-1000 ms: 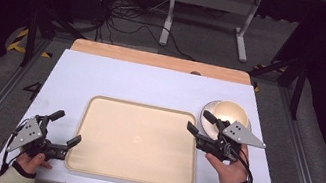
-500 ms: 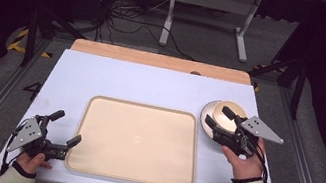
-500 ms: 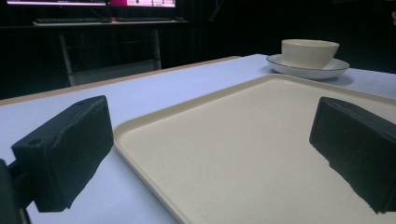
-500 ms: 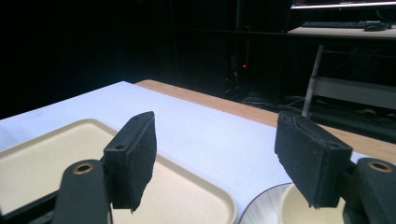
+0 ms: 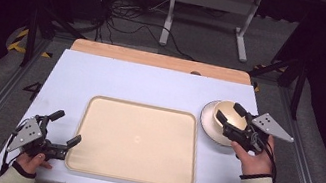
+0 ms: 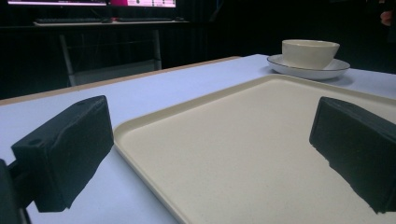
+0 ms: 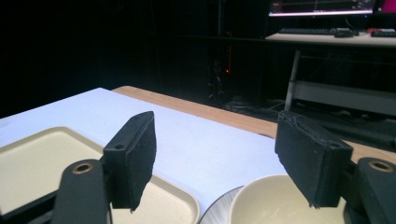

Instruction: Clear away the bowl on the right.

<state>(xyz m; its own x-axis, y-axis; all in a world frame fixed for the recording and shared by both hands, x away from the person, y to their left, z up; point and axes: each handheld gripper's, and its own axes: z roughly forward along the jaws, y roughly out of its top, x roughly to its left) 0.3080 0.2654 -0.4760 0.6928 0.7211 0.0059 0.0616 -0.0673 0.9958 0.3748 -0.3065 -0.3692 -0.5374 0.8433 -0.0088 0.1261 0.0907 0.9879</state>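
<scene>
A cream bowl (image 5: 223, 106) stands on a white plate (image 5: 207, 120) at the right of the table. My right gripper (image 5: 230, 113) hovers over it, open, with one jaw above the bowl's inside and the other outside its rim. The right gripper view has the bowl (image 7: 275, 205) and plate (image 7: 217, 212) just below the spread jaws of the right gripper (image 7: 217, 140), and no pad touches them. A beige tray (image 5: 134, 140) lies in the middle. My left gripper (image 5: 66, 127) rests open at the tray's front left corner, its jaws astride the tray edge (image 6: 140, 140).
The white tabletop (image 5: 152, 84) has a wooden strip (image 5: 156, 60) along its far edge. Beyond it are dark floor, cables and a metal stand (image 5: 206, 8). A shelf with a monitor (image 7: 322, 7) stands far off in the right gripper view.
My right gripper has moved right and farther back, from the tray's right edge to over the bowl. The left gripper has stayed put.
</scene>
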